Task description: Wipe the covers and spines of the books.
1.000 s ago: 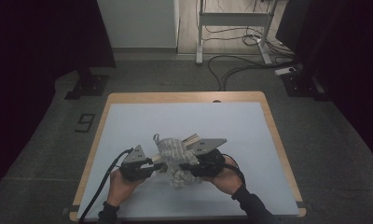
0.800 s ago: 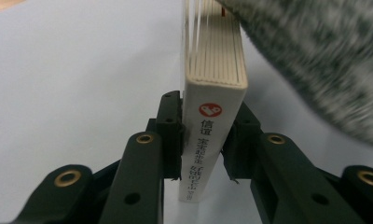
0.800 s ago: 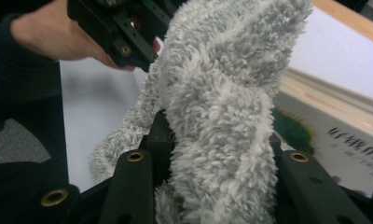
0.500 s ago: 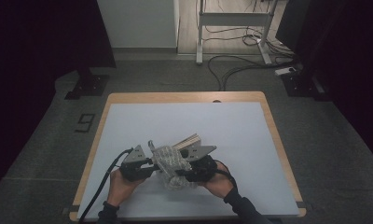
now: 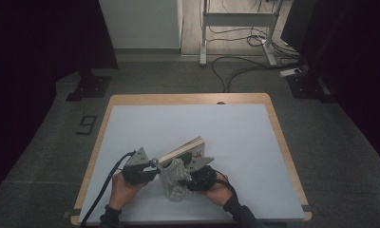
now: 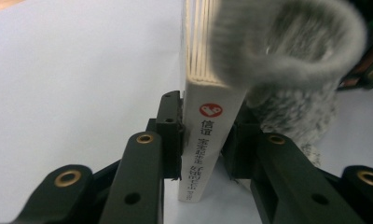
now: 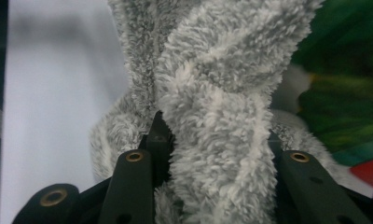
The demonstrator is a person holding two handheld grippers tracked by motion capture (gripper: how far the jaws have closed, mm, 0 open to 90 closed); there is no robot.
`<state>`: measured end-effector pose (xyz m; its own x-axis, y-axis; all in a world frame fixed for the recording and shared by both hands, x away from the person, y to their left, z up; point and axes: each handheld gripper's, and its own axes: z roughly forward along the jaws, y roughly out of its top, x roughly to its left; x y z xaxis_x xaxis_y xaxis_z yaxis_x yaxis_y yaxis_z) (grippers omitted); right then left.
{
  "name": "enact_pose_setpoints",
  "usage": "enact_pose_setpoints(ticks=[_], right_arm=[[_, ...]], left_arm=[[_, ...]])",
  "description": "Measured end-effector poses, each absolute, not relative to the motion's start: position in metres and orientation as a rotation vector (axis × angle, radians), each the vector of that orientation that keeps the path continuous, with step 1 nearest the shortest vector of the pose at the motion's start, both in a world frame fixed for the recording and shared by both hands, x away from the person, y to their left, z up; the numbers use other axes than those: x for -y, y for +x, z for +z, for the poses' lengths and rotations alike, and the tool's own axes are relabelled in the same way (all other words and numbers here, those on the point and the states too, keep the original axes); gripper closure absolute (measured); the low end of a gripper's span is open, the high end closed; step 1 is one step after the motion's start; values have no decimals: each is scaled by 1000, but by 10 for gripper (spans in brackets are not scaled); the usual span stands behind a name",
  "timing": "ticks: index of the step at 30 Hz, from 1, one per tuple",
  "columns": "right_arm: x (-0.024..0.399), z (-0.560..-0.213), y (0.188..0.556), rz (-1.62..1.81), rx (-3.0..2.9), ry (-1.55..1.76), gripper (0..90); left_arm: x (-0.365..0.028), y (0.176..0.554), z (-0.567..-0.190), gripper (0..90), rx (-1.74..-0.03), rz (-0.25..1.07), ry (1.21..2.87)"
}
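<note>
Gripping a book [image 6: 208, 140] by its spine, the left gripper [image 5: 156, 167] has its jaws closed tight on both covers at the near middle of the white table [image 5: 254, 137]. The book tilts up from that end, page edges fanned toward the far side. Beside it the right gripper [image 5: 182, 179] pinches a thick fold of grey fleece [image 7: 212, 140], jaws clamped on the pile. The fleece [image 5: 174, 178] drapes between the two grippers, touching the book's cover. Both hands sit close together.
</note>
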<state>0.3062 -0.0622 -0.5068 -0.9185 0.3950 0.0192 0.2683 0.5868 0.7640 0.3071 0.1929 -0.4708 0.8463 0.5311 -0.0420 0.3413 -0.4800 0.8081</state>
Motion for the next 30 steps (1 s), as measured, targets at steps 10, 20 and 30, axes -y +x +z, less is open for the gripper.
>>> enact_pose_setpoints(ticks=[10, 20, 30], right_arm=[[65, -501, 307, 1268, -2665, 568, 412], [71, -473, 303, 1344, -2616, 539, 245], [101, -452, 314, 1369, -2504, 617, 213]], left_arm=[[-193, 307, -471, 711, -634, 267, 2119], [-193, 307, -471, 710, -635, 268, 2119], [-193, 307, -471, 709, -635, 269, 2120]])
